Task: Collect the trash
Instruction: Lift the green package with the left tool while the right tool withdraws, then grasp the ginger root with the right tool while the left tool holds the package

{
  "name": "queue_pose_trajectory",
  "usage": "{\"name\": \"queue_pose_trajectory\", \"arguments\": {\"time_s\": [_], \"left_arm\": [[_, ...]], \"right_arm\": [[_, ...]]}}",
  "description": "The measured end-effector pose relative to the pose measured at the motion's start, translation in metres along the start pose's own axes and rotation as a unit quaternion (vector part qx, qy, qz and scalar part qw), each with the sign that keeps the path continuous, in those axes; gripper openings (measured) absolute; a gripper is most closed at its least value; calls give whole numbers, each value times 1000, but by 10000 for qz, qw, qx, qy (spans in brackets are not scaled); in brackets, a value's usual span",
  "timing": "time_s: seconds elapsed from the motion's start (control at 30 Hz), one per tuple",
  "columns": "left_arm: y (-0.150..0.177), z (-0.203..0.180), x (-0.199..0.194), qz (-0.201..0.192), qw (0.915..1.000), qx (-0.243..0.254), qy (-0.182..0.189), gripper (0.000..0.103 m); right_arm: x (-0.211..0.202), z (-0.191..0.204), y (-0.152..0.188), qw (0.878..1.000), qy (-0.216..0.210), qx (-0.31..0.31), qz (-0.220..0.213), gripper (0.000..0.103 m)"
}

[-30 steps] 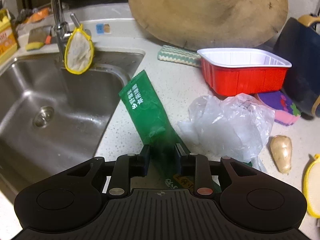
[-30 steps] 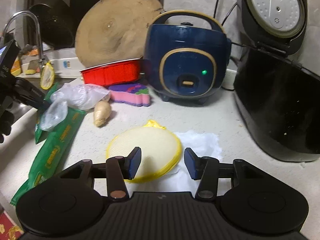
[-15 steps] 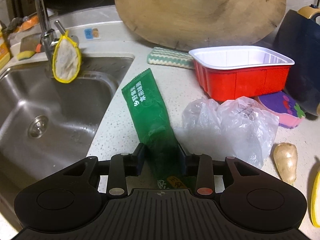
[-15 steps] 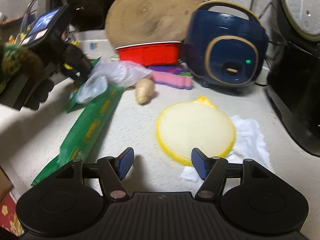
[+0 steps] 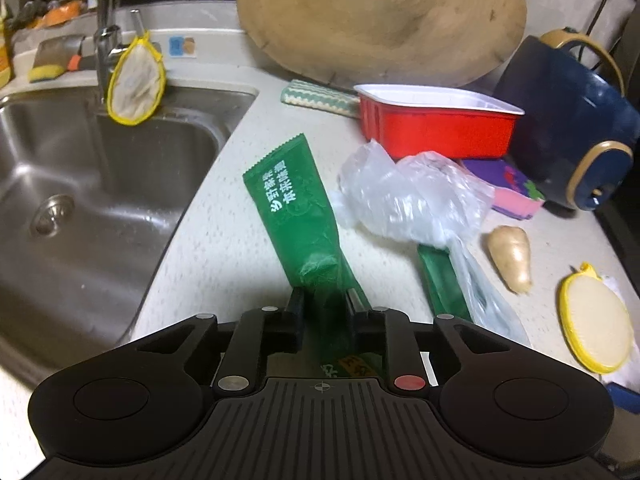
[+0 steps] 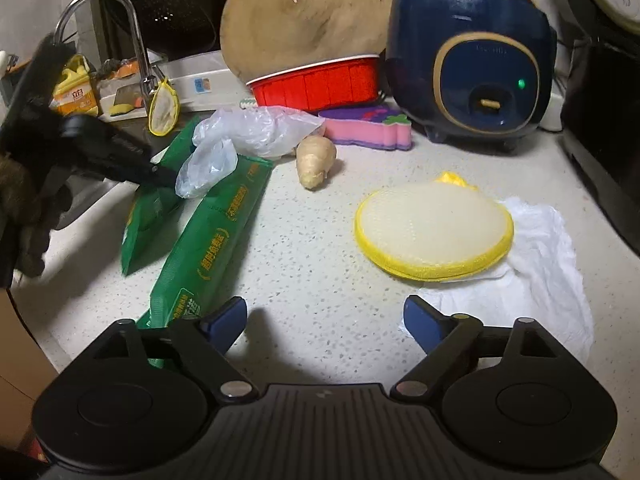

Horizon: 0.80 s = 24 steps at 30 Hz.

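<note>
My left gripper [image 5: 323, 300] is shut on a green wrapper [image 5: 298, 208], whose free end sticks up and away over the counter; it also shows in the right wrist view [image 6: 148, 208], held by the left gripper [image 6: 160, 174]. A crumpled clear plastic bag [image 5: 412, 200] lies just right of it, also in the right wrist view [image 6: 248, 130]. A second, longer green package [image 6: 216, 240] lies on the counter. My right gripper [image 6: 324, 318] is open wide and empty above the counter, between the long package and a white paper towel [image 6: 536, 252].
A steel sink [image 5: 80, 184] is at the left. A red tray [image 5: 436, 124], blue rice cooker [image 6: 468, 64], round wooden board [image 5: 380, 16], pink-purple sponge [image 6: 368, 128], ginger root [image 6: 316, 160] and yellow-rimmed scrub pad [image 6: 432, 232] crowd the counter.
My left gripper has closed tighter on the green wrapper and shifted right. My right gripper has opened wider and moved left, toward the long green package.
</note>
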<state>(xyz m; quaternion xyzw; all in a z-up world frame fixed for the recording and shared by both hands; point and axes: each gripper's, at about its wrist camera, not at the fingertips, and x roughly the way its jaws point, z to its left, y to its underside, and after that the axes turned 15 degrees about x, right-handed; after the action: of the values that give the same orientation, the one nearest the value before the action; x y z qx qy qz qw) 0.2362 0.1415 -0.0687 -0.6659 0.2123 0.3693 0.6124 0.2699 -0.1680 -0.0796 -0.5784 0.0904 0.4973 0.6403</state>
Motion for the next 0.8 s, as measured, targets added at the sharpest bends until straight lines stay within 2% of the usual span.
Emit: {"name": "queue_pose_trajectory", "arguments": {"time_s": [0.1,0.17,0.23,0.27,0.33,0.4,0.5,0.57,0.63,0.8], "left_arm": [[10,1,-11,-110,9999,-109,35,21],[16,1,-20,-187,9996,-162,110,19],[20,1,-28,-221,9996,-126,146,17],[22,0,-32,-208,9996,-74,159,17],[24,-2,-37,-104,9998,114,158,16],[26,-5,-39,23,9996,269,127,17],[28,-5,-38,93,9995,267,106,18],[28,-4,-35,162,9998,126,68,22],[29,-1,-31,252,9997,-27,42,30],[30,-9,-31,238,9994,226,-112,30]], "right_arm": [[1,-6,-7,9993,-212,207,219,97],[2,-8,-11,9987,-318,218,335,97],[3,-6,-12,9987,-304,52,398,92],[2,-4,-12,9990,-220,-47,383,85],[-4,1,-12,9993,-199,-237,232,83],[-15,8,-18,9986,-279,-437,-108,83],[-15,21,-38,9962,-234,-640,-537,83],[-1,26,-57,9962,-185,-588,-619,83],[21,29,-76,9973,-177,-445,-557,82],[79,36,-104,9994,-160,-252,-146,69]]}}
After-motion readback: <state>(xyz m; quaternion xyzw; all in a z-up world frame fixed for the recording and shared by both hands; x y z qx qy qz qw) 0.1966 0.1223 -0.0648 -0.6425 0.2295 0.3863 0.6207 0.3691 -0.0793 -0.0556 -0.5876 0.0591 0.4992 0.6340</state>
